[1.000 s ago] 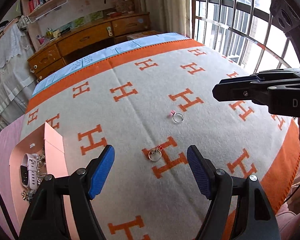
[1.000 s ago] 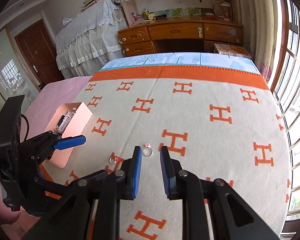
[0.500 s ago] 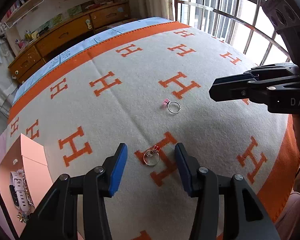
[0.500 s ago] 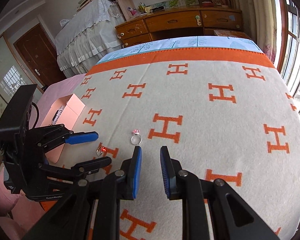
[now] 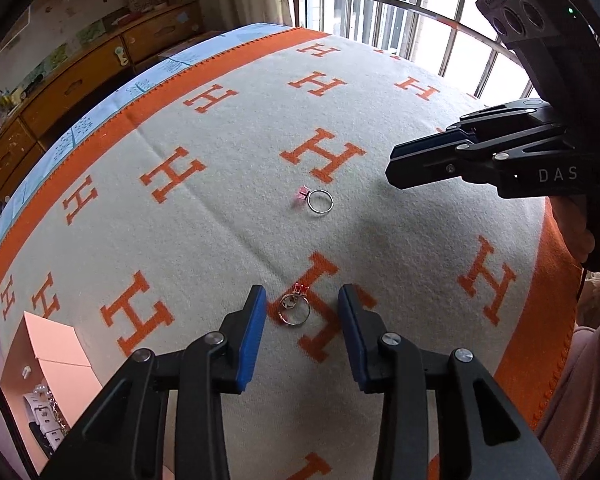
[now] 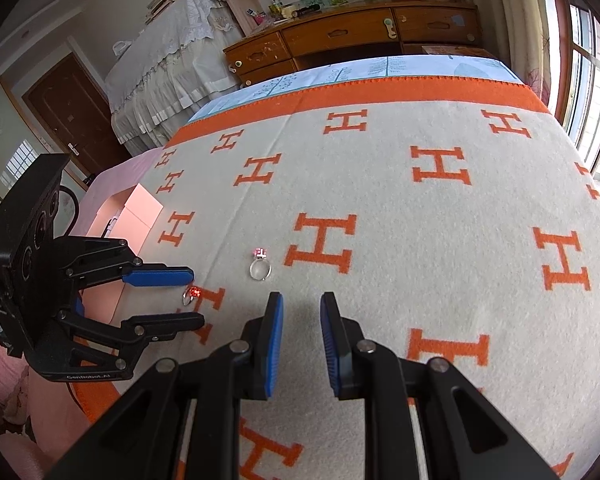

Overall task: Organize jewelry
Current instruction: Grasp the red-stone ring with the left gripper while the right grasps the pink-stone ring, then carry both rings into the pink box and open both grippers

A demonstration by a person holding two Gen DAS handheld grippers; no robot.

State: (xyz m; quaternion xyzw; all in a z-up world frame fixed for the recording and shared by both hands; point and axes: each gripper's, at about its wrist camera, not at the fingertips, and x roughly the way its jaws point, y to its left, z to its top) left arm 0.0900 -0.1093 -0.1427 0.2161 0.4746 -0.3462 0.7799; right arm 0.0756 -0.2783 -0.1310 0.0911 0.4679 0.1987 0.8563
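On the bed's H-patterned blanket (image 5: 220,240) two rings remain unboxed; left tongs (image 5: 302,316) apart around the red-stoned ring (image 5: 295,309), right tongs (image 6: 301,320) slightly apart, empty

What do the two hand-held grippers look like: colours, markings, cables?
Both are black linkage frames with silver rivets and ribbed blue finger pads. Left hand-held gripper carries a three-lens camera block, a "GenRobot.AI" marking and a black cable. Right hand-held gripper shows "DAS" lettering and a green LED.
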